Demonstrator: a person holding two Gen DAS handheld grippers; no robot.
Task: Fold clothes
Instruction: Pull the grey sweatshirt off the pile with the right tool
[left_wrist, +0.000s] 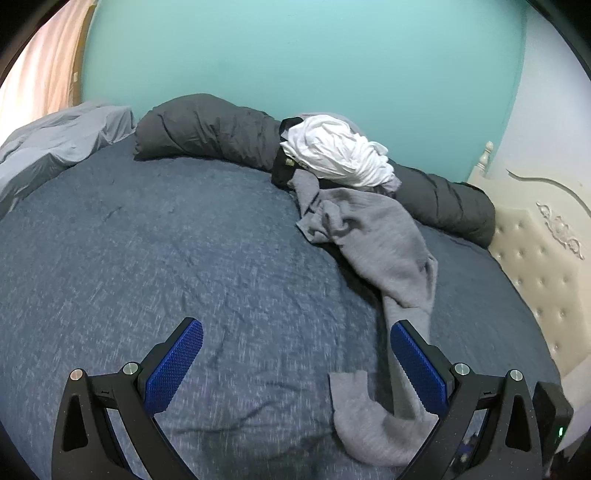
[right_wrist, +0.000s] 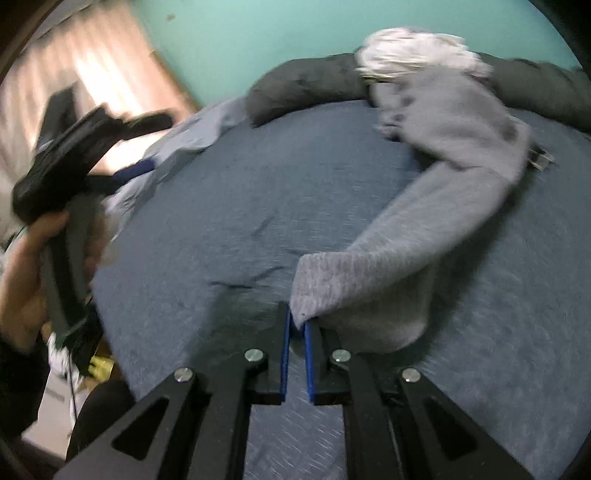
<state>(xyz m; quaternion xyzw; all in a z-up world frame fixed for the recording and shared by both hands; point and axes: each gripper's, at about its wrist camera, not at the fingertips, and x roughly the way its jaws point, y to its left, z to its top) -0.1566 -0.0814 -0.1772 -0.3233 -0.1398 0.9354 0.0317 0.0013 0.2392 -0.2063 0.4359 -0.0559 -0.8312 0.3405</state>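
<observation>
A grey sweater (left_wrist: 373, 236) lies crumpled on the blue bedspread (left_wrist: 166, 240), one long sleeve stretched toward me. In the right wrist view my right gripper (right_wrist: 297, 322) is shut on the sleeve's cuff corner of the grey sweater (right_wrist: 436, 206). My left gripper (left_wrist: 295, 332) is open and empty above the bedspread; its right finger sits beside the sleeve end (left_wrist: 365, 417). The left gripper also shows in the right wrist view (right_wrist: 74, 155), held in a hand at the left. A white garment (left_wrist: 336, 149) lies on top of the pile at the back.
A rolled dark grey duvet (left_wrist: 207, 129) runs along the teal wall. A light grey sheet (left_wrist: 59, 140) is bunched at the left. A cream tufted headboard (left_wrist: 535, 258) borders the right. A black garment (left_wrist: 282, 166) lies under the white one.
</observation>
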